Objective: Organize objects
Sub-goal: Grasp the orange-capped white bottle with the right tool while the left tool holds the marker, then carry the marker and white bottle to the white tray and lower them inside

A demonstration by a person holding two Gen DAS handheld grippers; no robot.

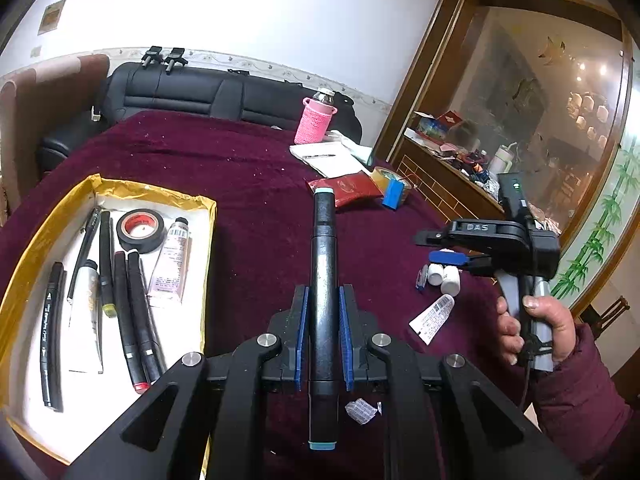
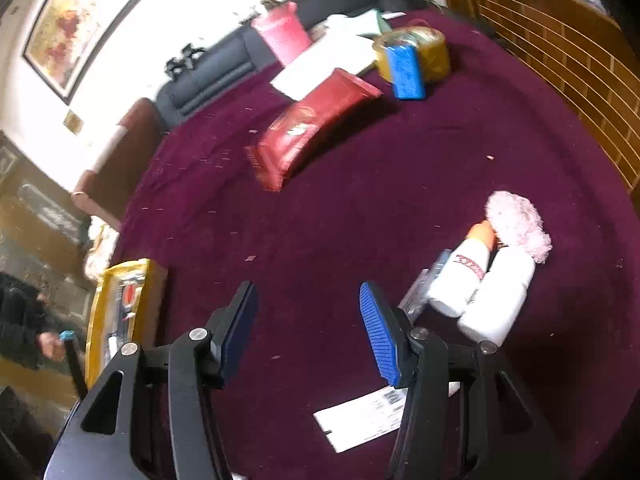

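Marker (image 1: 324, 280) clamped lengthwise in left gripper (image 1: 323, 300) (teal caps).

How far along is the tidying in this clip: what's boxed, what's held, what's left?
Done: the yellow box already holds several markers, a tape roll and tubes. In hand: the left gripper is shut on a black marker; the right gripper is open and empty above the cloth. Left: two white bottles and a white tube lie loose.
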